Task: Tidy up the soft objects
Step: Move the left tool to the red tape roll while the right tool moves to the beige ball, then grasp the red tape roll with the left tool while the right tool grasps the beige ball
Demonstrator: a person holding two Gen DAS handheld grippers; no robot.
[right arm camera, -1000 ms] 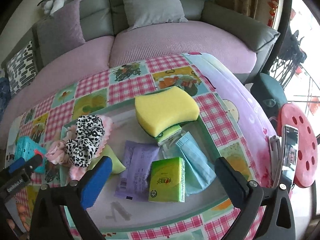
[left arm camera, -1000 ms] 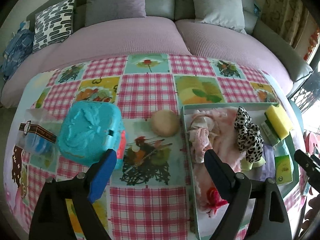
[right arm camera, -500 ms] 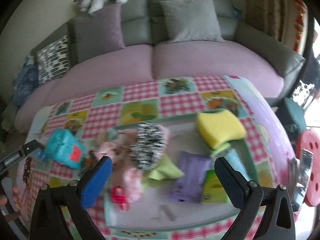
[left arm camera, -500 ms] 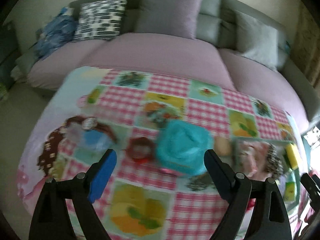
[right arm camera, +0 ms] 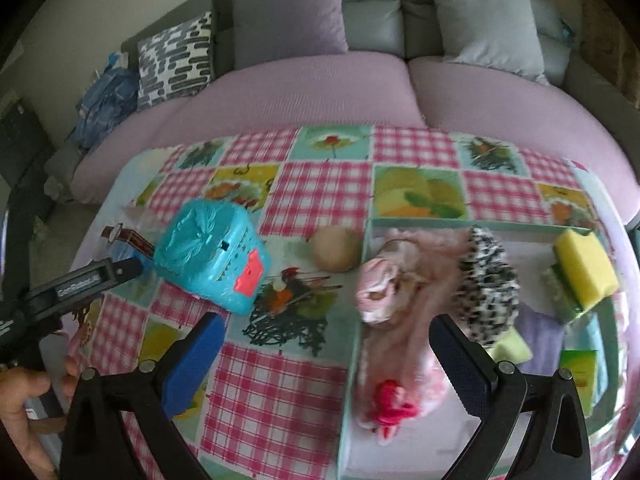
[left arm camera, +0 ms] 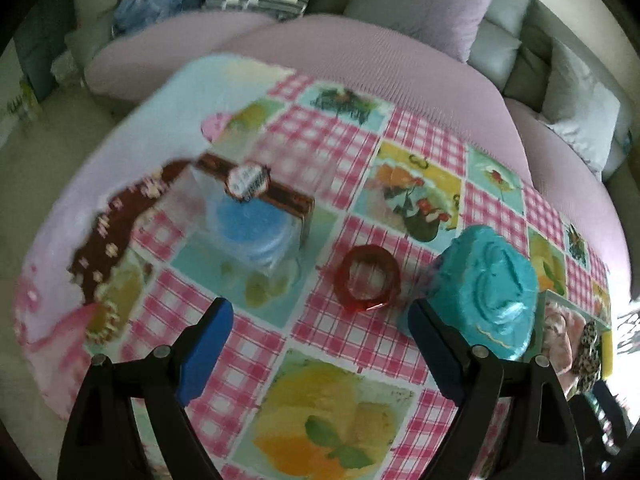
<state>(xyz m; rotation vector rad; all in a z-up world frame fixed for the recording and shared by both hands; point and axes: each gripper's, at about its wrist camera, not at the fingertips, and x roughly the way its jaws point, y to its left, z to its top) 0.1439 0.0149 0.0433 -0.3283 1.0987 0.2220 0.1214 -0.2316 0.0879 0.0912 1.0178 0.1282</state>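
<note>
My left gripper [left arm camera: 320, 344] is open and empty above the tablecloth, just in front of a red ring [left arm camera: 367, 278]. A clear pack with a blue puff [left arm camera: 250, 224] lies to its left and a turquoise box [left arm camera: 490, 292] to its right. My right gripper [right arm camera: 324, 344] is open and empty over the left edge of the tray [right arm camera: 460, 225]. The tray holds pink cloth [right arm camera: 400, 292], a leopard scrunchie [right arm camera: 486, 280], a yellow sponge [right arm camera: 586, 268] and a red bow [right arm camera: 392, 404]. A beige round puff [right arm camera: 335, 248] lies on the table between the turquoise box [right arm camera: 210, 254] and the tray.
A pink sofa with grey and patterned cushions [right arm camera: 176, 56] runs behind the table. A purple packet [right arm camera: 540, 340] and a green tissue pack [right arm camera: 578, 368] lie at the tray's right. The left gripper's handle and a hand [right arm camera: 24, 392] show at the left of the right wrist view.
Both grippers have swung to the left. The left one now faces the red ring and blue puff pack; the right one now faces the tray's left edge and the turquoise box. Both stay open.
</note>
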